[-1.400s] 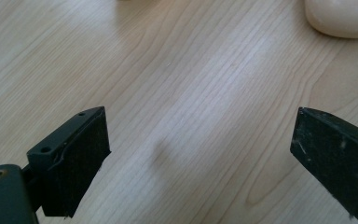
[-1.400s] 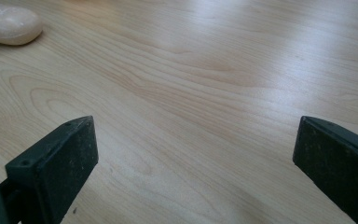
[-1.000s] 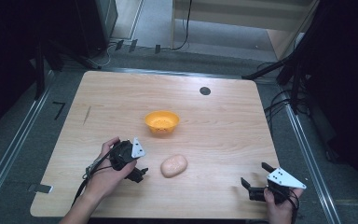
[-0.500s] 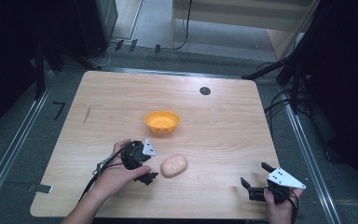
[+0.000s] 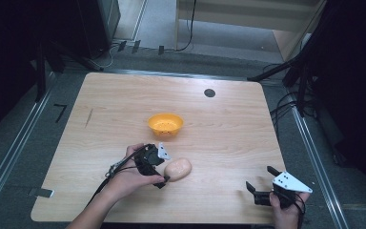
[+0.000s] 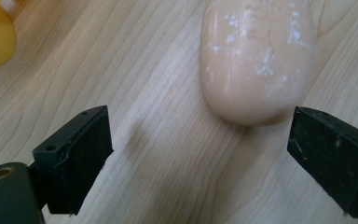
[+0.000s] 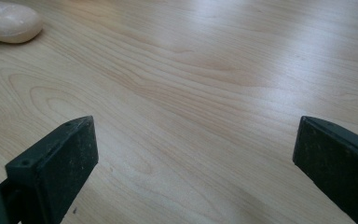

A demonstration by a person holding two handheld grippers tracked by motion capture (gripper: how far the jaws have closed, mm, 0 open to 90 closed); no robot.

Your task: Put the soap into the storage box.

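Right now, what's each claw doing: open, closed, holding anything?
Left claw: open, jaws just closing in a little, its right jaw close to the near end of the bread roll, nothing gripped.
Right claw: open, bare table between the jaws.

left tool [image 5: 164,180] – black, grey plate, black cable | right tool [image 5: 259,190] – black, pale plate, perhaps cabled

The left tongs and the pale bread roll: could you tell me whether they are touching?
Apart. The left gripper view shows the bread roll ahead of the open left tongs, with bare wood between it and both jaws.
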